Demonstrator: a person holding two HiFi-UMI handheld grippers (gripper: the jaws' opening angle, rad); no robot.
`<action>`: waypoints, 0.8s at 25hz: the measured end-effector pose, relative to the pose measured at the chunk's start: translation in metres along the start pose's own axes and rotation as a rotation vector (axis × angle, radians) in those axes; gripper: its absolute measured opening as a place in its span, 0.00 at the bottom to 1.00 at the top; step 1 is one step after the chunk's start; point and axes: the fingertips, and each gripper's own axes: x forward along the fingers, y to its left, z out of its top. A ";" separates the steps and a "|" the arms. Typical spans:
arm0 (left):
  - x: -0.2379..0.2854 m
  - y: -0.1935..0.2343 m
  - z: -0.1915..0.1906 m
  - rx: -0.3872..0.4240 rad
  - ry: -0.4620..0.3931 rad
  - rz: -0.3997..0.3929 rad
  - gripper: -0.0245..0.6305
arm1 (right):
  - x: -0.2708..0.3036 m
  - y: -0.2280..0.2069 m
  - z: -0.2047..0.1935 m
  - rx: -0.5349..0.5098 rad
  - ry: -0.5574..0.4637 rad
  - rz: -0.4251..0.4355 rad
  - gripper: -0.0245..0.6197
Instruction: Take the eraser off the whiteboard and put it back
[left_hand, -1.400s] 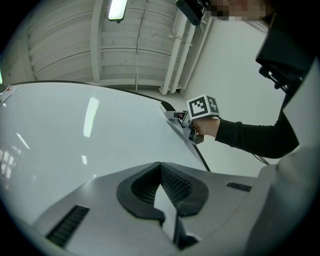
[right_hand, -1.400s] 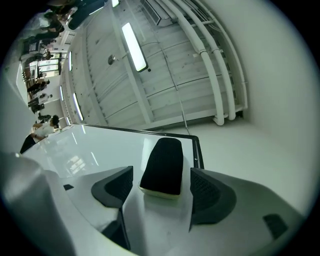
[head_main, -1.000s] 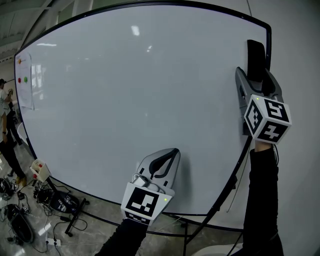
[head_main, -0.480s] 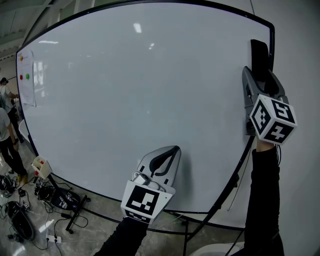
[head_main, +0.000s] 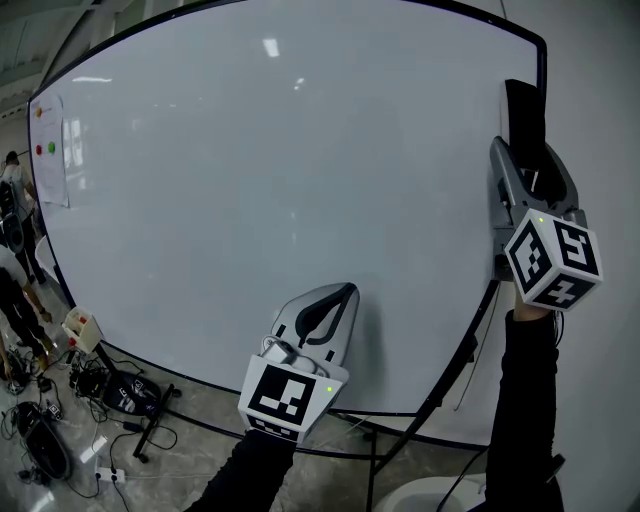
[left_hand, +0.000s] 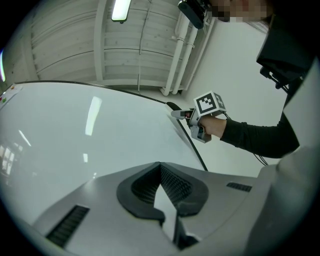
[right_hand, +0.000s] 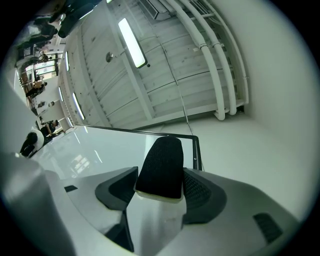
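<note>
White tube lights line the ceiling; cables litter the floor.

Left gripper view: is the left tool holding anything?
No, the left tool has its jaws closed tip to tip with nothing between them, only bare whiteboard ahead.

Whiteboard, eraser at right edge, paper and magnets at left
</note>
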 end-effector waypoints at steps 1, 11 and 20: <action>0.000 0.000 -0.001 -0.002 0.000 -0.001 0.05 | -0.005 0.001 0.003 -0.001 -0.007 0.002 0.48; 0.001 -0.001 -0.002 0.000 0.001 -0.005 0.05 | -0.055 0.013 0.020 -0.002 -0.044 0.028 0.48; 0.005 -0.006 -0.004 -0.022 0.001 -0.014 0.05 | -0.082 0.010 0.024 -0.001 -0.038 0.021 0.48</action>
